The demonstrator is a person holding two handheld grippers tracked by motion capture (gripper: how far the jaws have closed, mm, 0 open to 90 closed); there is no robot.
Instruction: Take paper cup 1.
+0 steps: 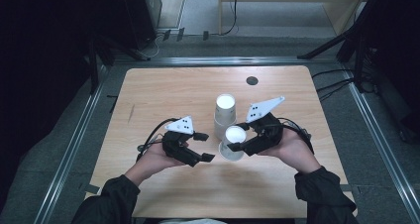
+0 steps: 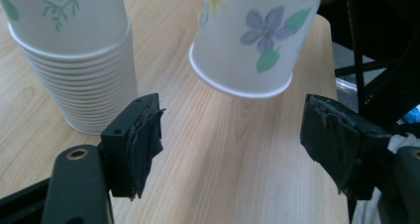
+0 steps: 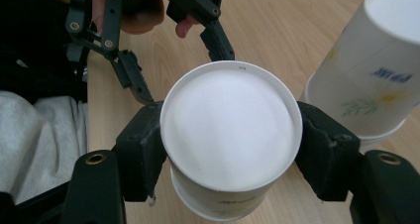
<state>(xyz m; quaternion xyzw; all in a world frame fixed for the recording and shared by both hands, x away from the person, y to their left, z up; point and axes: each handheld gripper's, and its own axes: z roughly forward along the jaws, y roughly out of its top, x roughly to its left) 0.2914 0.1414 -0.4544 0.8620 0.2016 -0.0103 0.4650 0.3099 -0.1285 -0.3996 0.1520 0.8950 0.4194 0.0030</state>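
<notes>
A stack of white flower-print paper cups (image 1: 225,114) stands upside down at the middle of the wooden table (image 1: 163,92). My right gripper (image 1: 237,138) is shut on a single cup (image 1: 232,143), base up and tilted, just in front of the stack. In the right gripper view the pads (image 3: 143,149) press both sides of that single cup (image 3: 230,130), with the stack (image 3: 376,70) to its right. My left gripper (image 1: 208,146) stands open to the left of the held cup, with nothing between its jaws. In the left gripper view (image 2: 230,135) the held cup (image 2: 252,35) hangs ahead, its rim tilted off the wood, and the stack (image 2: 74,60) is at left.
A small dark round hole (image 1: 252,80) sits near the table's far edge. Metal rails (image 1: 74,144) frame the table on both sides. Dark stands and cables (image 1: 341,85) lie on the floor beyond the right edge. Bare wood stretches left of the cups.
</notes>
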